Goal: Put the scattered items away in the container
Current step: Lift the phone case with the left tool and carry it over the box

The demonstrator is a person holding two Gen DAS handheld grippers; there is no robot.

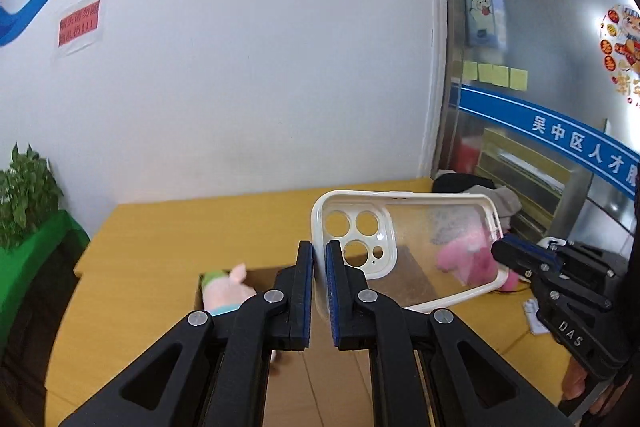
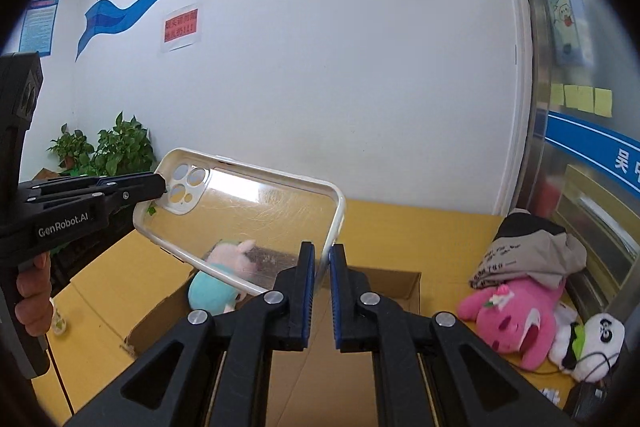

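Note:
A clear phone case with a white rim (image 1: 424, 247) hangs in the air above an open cardboard box (image 2: 384, 281) on the yellow table. My left gripper (image 1: 319, 259) is shut on its camera-cutout end. My right gripper (image 2: 322, 263) is shut on its other end. The case also shows in the right wrist view (image 2: 256, 215), with the left gripper (image 2: 162, 187) at its far corner. The right gripper (image 1: 500, 251) shows in the left wrist view at the case's right edge. A pink-and-teal plush (image 2: 218, 281) lies inside the box.
A pink plush (image 2: 516, 323), a panda plush (image 2: 588, 343) and folded grey-black clothes (image 2: 532, 251) lie on the table's right side by a glass partition. Potted plants (image 2: 112, 147) stand at the far left. A white wall is behind the table.

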